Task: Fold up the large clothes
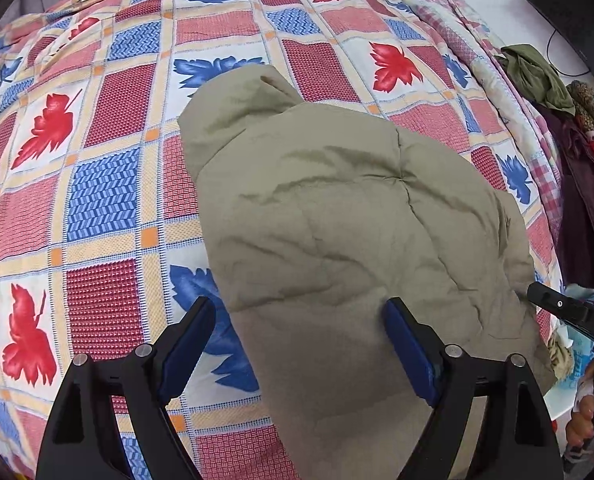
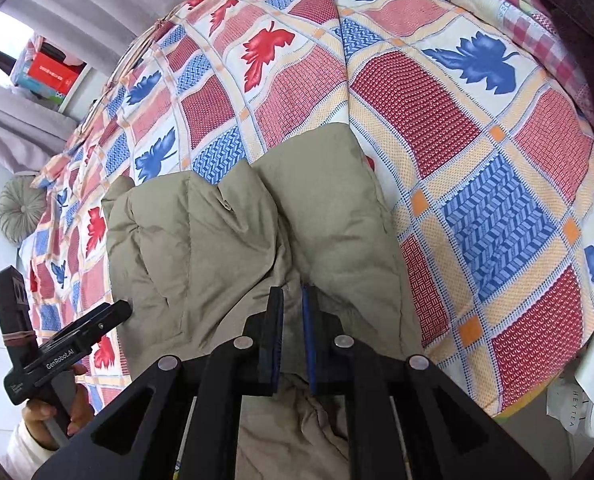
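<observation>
Risk of slippage: khaki puffy jacket [image 1: 337, 208] lying on patterned bedspread [image 1: 97, 200], right gripper [image 2: 293, 340] jaws pinching near hem, left gripper [image 1: 301, 344] jaws spread, straddling the jacket's left edge and gripping nothing; lopsided lift likely to undo the fold.

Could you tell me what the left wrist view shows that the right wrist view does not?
Only the left wrist view shows the pile of clothes at the bed's far edge, and the left gripper open, straddling the jacket's edge. Only the right wrist view shows the red box, the round cushion, and the right gripper nearly shut on a fold. Both show the khaki puffy jacket on the leaf-patterned quilt.
</observation>
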